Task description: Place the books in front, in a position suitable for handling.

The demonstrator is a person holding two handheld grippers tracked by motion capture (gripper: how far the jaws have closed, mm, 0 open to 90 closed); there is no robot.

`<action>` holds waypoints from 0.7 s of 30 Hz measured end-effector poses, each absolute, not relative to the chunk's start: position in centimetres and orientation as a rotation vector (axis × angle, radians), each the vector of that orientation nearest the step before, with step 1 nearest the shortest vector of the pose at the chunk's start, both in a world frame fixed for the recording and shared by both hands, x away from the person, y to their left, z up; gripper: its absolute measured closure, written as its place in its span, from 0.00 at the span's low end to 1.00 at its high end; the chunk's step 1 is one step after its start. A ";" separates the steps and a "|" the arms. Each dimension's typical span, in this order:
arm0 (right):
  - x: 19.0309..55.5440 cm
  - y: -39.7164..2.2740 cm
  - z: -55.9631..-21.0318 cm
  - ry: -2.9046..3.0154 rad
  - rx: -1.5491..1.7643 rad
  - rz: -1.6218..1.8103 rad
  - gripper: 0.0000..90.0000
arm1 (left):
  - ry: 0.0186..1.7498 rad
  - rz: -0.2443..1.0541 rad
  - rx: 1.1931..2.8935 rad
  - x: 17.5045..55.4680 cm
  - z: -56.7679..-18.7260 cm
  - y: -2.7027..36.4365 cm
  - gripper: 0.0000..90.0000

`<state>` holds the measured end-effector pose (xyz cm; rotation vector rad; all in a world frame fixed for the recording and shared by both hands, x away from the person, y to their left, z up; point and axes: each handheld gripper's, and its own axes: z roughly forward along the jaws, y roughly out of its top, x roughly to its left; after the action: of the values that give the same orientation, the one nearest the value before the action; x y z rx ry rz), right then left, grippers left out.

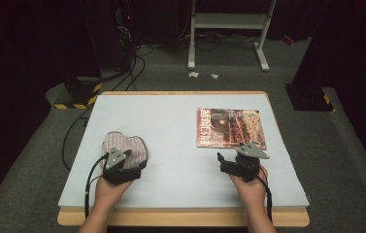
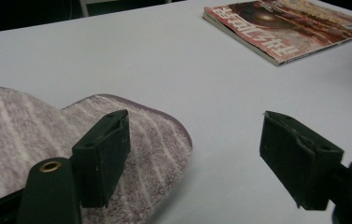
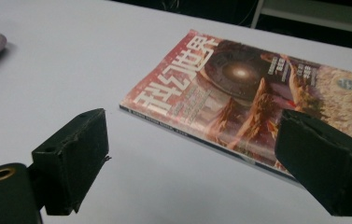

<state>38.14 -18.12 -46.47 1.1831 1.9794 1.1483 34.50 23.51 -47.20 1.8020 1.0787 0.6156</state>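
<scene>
Left tongs [image 1: 116, 167] are hovering wide apart over a striped cloth [image 1: 124, 148] at lower left; right tongs [image 1: 232, 162], also wide, are nearing a magazine [image 1: 229, 127] on the counter [image 1: 171, 131].

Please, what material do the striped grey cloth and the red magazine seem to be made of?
The striped grey-pink cloth looks like terry fabric: a fuzzy looped pile, matte, with a stitched darker edge, probably cotton, though the fibre cannot be confirmed. The red magazine looks like coated paper: its printed cover has a slight sheen, and thin stacked pages show along its edge.
</scene>
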 end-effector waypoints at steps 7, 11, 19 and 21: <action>38.2 -18.5 -47.0 2.008 1.208 1.147 0.10 | 1.066 0.605 1.818 34.5 -47.3 23.5 0.27; 38.3 -18.5 -47.1 2.019 1.211 1.146 0.11 | 1.067 0.593 1.826 34.5 -47.4 23.5 0.26; 38.3 -19.0 -47.5 2.015 1.218 1.158 0.11 | 1.061 0.586 1.835 34.7 -47.5 23.2 0.26; 38.3 -19.3 -47.4 2.008 1.222 1.166 0.11 | 1.061 0.562 1.844 34.8 -47.5 23.0 0.26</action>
<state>38.30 -19.29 -47.42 1.2217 2.0076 1.1656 34.78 23.05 -47.52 1.8445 1.0605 0.5624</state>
